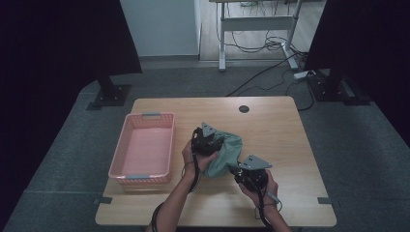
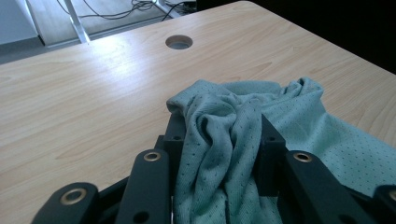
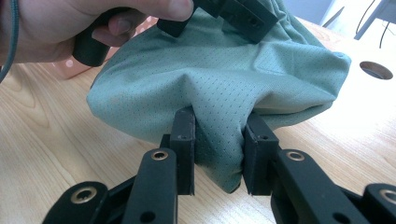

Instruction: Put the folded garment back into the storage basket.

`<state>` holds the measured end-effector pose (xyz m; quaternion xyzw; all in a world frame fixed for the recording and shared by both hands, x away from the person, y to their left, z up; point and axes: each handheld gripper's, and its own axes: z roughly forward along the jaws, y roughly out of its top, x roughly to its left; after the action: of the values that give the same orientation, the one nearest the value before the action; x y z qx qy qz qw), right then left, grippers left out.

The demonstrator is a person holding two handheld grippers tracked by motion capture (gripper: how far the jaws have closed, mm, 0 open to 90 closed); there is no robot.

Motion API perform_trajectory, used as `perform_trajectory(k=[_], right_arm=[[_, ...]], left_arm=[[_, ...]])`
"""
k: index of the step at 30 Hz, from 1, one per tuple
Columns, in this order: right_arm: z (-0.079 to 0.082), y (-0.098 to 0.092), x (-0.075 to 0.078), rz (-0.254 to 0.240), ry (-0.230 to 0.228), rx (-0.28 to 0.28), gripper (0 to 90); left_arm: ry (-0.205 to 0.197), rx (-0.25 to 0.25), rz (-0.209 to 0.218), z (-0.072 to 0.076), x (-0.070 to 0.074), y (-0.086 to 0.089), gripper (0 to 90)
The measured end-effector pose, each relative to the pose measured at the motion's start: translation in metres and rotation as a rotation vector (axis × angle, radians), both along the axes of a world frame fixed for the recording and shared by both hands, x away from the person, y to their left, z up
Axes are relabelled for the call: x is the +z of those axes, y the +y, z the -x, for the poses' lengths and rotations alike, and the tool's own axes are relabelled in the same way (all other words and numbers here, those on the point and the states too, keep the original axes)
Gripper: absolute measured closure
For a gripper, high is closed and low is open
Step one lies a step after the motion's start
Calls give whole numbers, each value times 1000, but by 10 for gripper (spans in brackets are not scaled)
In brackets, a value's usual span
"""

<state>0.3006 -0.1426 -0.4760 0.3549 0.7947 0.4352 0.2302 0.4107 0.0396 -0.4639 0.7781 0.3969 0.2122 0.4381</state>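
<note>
At the left of the wooden table (image 1: 270,130) a pink basket (image 1: 144,149) is seen, its long side running near to far. Just right of it, the left gripper (image 1: 209,140) is clamped on a bunched fold of the green mesh cloth (image 1: 227,151) near the table's middle. Farther right and nearer, the right gripper (image 1: 249,175) is pinched on the cloth's near edge.
</note>
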Motion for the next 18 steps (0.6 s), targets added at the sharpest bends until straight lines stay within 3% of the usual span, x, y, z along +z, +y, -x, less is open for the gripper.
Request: perform_trajectory(k=[18], right_arm=[[1,8,12,1,-22,10,697]], left_arm=[[-26,13,4,4,15,12,646]])
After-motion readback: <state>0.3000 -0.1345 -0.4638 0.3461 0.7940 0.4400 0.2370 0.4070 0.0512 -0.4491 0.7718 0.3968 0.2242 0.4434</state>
